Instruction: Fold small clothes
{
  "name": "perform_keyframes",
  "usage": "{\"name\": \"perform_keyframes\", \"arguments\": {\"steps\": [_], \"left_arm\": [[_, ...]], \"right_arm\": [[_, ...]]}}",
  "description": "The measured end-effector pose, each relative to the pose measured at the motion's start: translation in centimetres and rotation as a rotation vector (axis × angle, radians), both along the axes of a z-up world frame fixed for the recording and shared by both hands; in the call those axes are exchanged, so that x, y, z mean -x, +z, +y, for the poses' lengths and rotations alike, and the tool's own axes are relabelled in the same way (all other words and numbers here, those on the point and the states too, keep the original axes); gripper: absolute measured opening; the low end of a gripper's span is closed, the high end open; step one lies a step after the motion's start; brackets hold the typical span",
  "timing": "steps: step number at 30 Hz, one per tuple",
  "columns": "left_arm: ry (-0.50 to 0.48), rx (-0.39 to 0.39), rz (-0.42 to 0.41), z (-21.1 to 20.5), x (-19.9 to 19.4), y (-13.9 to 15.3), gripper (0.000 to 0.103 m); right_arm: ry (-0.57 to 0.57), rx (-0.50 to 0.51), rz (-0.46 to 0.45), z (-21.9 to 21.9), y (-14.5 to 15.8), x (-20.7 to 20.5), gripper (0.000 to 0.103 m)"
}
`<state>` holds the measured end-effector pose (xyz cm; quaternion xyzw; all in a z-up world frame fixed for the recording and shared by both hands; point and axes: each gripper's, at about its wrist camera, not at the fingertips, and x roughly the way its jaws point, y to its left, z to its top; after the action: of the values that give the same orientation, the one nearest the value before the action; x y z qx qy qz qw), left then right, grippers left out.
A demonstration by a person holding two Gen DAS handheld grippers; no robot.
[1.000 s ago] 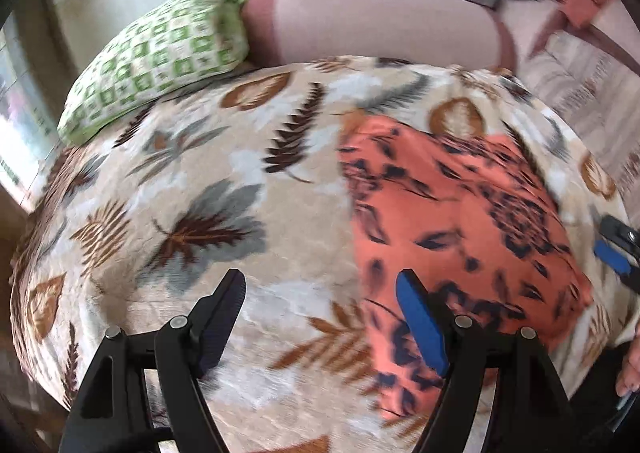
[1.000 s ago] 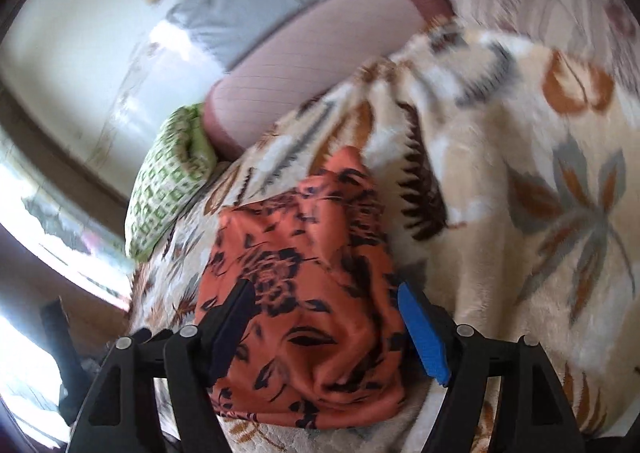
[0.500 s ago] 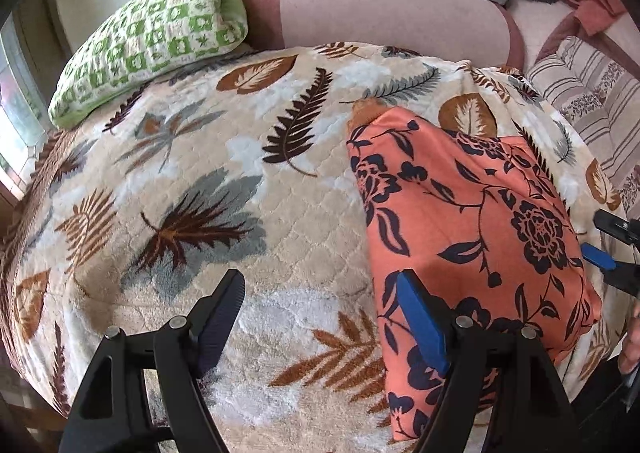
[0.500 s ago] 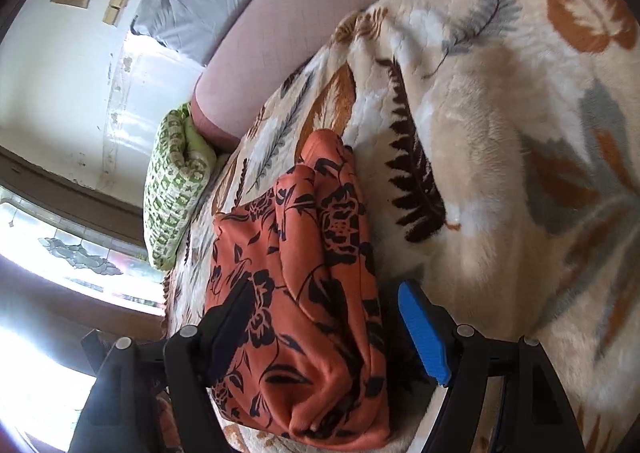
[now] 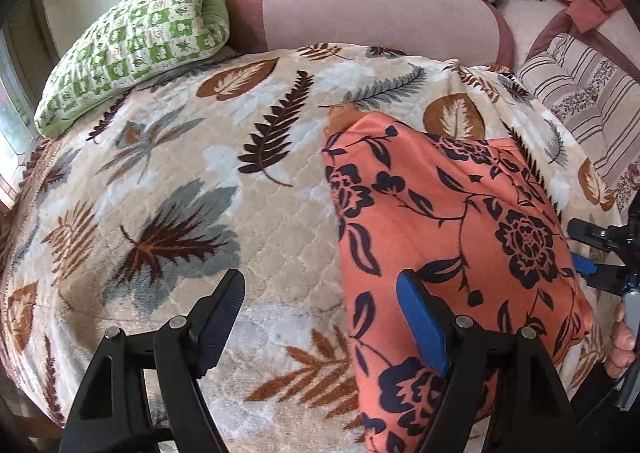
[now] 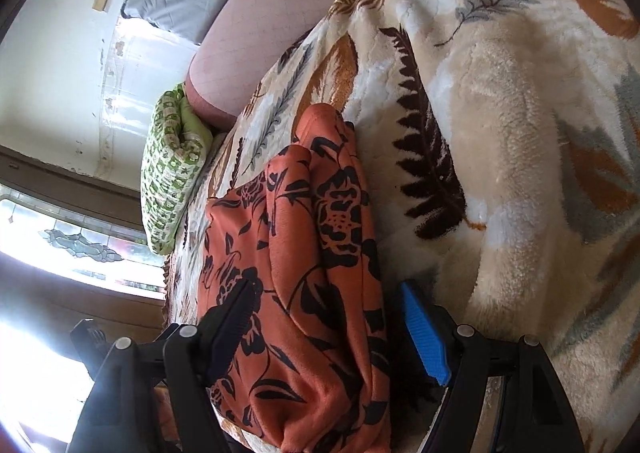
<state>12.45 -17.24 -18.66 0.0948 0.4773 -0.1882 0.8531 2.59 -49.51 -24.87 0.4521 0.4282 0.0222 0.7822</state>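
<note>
Orange floral garment folded near the blanket's front edge, both claws apart

Left view: left gripper (image 5: 320, 313) hangs spread, empty, beside the garment (image 5: 452, 237) on the leaf-print blanket (image 5: 180, 181). Right view: right gripper (image 6: 328, 317) straddles it unclamped; a shallow pinch could catch one layer and undo the fold.

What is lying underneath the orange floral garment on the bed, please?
The orange floral garment lies on a cream leaf-print blanket, which shows all around its edges. Whatever is directly beneath the cloth, or between its folded layers, is covered and cannot be seen.
</note>
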Motion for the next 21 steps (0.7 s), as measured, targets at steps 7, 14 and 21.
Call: {"name": "perform_keyframes", "arguments": {"steps": [7, 14, 21], "left_arm": [[-0.030, 0.061, 0.039, -1.0, -0.4, -0.7, 0.079], [-0.052, 0.158, 0.107, -1.8, -1.2, -2.3, 0.083], [-0.084, 0.349, 0.285, -1.8, -2.6, -5.0, 0.085]], "right_arm": [[0.031, -0.021, 0.020, 0.1, -0.9, -1.0, 0.077], [0.055, -0.041, 0.036, 0.2, -2.1, -2.0, 0.081], [0.088, -0.087, -0.001, 0.6, -2.2, -2.5, 0.084]]}}
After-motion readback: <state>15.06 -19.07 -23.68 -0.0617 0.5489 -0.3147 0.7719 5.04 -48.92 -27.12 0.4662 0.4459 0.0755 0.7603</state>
